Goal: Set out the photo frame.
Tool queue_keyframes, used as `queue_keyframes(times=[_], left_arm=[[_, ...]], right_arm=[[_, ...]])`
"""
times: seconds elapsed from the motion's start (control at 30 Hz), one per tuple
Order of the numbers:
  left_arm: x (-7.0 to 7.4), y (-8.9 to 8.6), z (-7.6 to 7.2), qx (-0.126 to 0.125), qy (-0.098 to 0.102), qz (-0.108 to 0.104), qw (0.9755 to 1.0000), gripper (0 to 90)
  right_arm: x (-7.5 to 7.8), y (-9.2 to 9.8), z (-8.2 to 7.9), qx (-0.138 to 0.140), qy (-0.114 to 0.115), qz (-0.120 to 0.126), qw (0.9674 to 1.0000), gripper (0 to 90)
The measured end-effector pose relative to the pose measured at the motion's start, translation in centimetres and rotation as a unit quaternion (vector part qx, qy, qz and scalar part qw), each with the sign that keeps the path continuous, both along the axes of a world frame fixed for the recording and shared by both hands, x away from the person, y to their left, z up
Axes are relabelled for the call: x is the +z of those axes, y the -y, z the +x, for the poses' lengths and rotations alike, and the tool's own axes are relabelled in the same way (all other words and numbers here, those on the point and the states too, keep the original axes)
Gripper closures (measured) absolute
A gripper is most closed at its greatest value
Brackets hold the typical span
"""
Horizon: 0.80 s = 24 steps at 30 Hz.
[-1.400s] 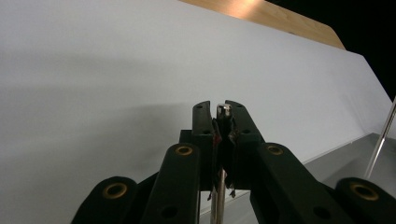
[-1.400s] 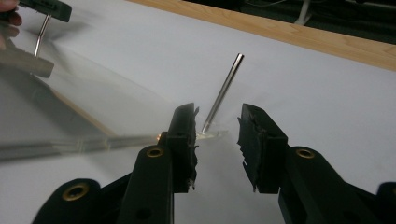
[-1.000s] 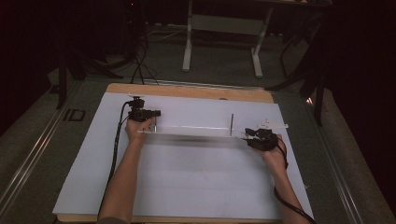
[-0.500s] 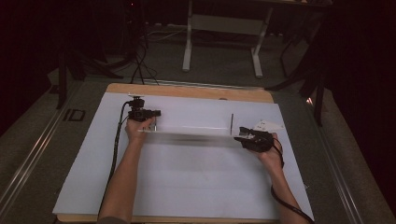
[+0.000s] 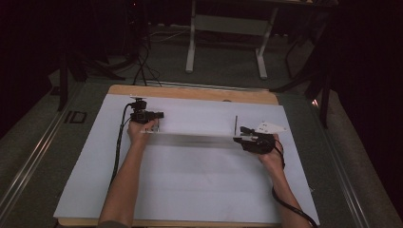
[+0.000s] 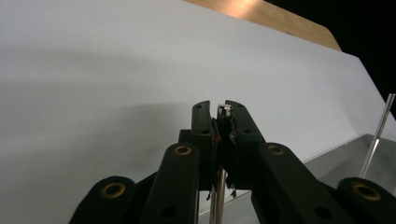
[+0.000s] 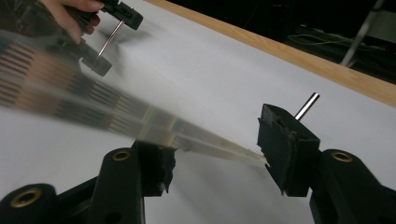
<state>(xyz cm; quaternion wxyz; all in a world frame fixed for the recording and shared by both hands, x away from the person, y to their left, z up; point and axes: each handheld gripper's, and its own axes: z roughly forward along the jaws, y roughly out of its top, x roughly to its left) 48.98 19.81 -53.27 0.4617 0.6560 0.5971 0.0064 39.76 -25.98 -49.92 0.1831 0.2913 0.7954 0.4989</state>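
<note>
A long clear plastic strip point(image 5: 192, 139) lies across the white sheet point(image 5: 190, 185). My left gripper point(image 5: 158, 115) is at its left end, shut on a thin upright metal pin point(image 6: 227, 111). My right gripper point(image 5: 240, 135) is at the right end of the strip. Its jaws have just been opening and now stand wide apart, with the strip's tapering edge point(image 7: 210, 145) running between them up to the right jaw. A second metal pin point(image 5: 236, 124) stands just behind that jaw point(image 7: 307, 105). In the right gripper view, the left gripper point(image 7: 105, 44) is far off with its pin.
The white sheet covers a wooden board point(image 5: 199, 94) whose far edge shows as a tan band. Black cables point(image 5: 116, 152) trail from both grippers along the person's forearms. Beyond the board stand a metal frame point(image 5: 228, 33) and dark stands on the floor.
The right gripper's jaws have spread apart, and it has slid a little to the left along the strip. The left hand has stayed put.
</note>
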Motion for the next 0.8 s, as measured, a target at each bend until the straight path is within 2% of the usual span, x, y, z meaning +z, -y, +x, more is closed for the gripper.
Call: queue_keyframes(times=[0.27,0.53,0.6,0.8], left_arm=[[0.1,0.0,0.0,-0.002,0.005,0.006,1.0,81.4],[-0.4,-0.5,-0.5,-0.005,0.013,0.009,0.9999,71.1],[-0.6,-0.7,-0.7,-0.007,0.016,0.003,0.9998,69.9],[-0.2,-1.3,-1.2,-0.014,0.033,0.017,0.9992,68.5]], right_arm=[[0.0,0.0,0.1,0.0,-0.004,0.005,1.0,47.0],[0.1,0.1,0.2,0.003,-0.01,0.002,0.9999,47.0],[0.2,0.1,0.3,0.001,-0.011,0.005,0.9999,47.1],[0.4,0.1,0.7,-0.007,-0.016,0.014,0.9997,47.2]])
